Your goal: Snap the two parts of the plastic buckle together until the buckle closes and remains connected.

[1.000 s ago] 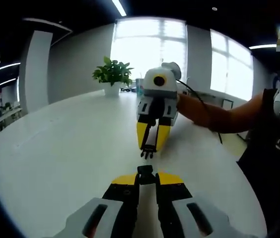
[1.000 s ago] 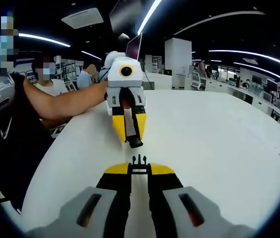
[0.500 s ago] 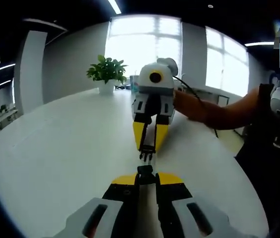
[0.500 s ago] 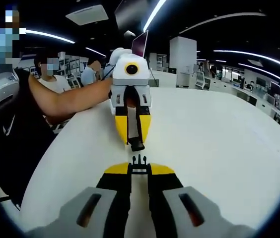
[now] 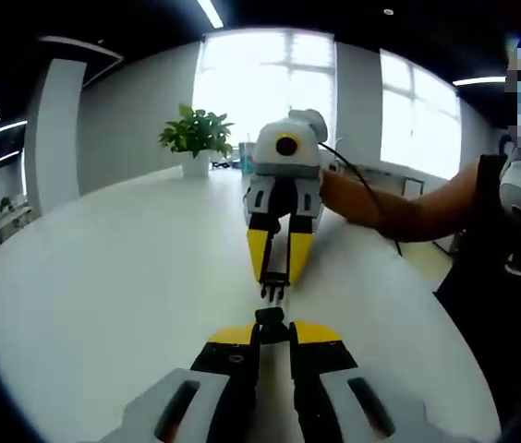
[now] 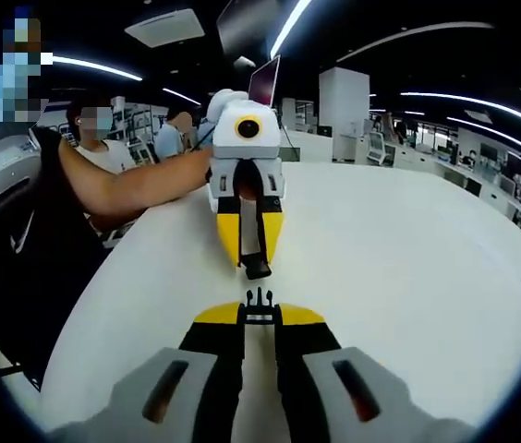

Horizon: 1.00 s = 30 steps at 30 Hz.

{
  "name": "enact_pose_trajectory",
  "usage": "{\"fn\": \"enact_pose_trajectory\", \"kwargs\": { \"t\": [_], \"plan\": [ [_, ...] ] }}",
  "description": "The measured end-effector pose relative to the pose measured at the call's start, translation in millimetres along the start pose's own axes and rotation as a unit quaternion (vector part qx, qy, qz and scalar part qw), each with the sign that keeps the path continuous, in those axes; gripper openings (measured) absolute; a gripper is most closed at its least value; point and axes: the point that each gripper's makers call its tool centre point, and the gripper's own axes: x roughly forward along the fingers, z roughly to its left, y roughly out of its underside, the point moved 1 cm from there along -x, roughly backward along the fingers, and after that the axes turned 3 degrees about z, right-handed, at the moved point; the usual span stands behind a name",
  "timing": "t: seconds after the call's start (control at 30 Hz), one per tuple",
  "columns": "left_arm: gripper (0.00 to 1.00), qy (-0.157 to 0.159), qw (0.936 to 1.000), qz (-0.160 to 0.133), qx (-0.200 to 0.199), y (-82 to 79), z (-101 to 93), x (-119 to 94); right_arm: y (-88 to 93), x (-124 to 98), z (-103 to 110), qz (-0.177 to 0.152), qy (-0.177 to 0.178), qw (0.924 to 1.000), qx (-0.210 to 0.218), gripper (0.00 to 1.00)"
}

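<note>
The black socket half of the buckle (image 5: pixel 272 321) sits pinched in my left gripper (image 5: pixel 272 334), low in the left gripper view. Facing it, my right gripper (image 5: pixel 276 277) is shut on the pronged half (image 5: pixel 273 290), prongs pointing at the socket across a small gap. In the right gripper view the pronged half (image 6: pixel 259 301) sticks out of my right gripper (image 6: pixel 259 316). The left gripper (image 6: pixel 253 258) comes from above with the socket half (image 6: pixel 256 269). The two halves are lined up and apart, above the white table (image 5: pixel 103 277).
A potted plant (image 5: pixel 196 138) stands at the table's far edge before bright windows. The person's forearm (image 5: pixel 399 214) reaches in from the right. An open laptop (image 6: pixel 266 83) and seated people (image 6: pixel 103 129) are beyond the table in the right gripper view.
The two grippers have drawn a little closer, so the gap between prongs and socket has narrowed slightly. Both stay shut on their halves.
</note>
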Motion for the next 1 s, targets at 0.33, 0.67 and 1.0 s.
{"fn": "enact_pose_trajectory", "kwargs": {
  "t": [0.33,0.67,1.0],
  "plan": [
    [0.11,-0.001,0.9999,-0.002,0.011,-0.2,-2.1,1.2,1.0,0.1,0.0,0.001,-0.001,1.0,0.0,0.11],
    [0.11,0.017,0.9998,-0.006,0.007,-1.1,-9.1,3.5,-1.4,1.6,4.9,-0.003,-0.009,0.9999,-0.006,0.11],
    [0.11,0.024,0.9997,-0.002,0.005,0.8,-9.9,5.1,-4.3,1.4,8.7,-0.009,-0.016,0.9997,-0.013,0.11]
  ]
}}
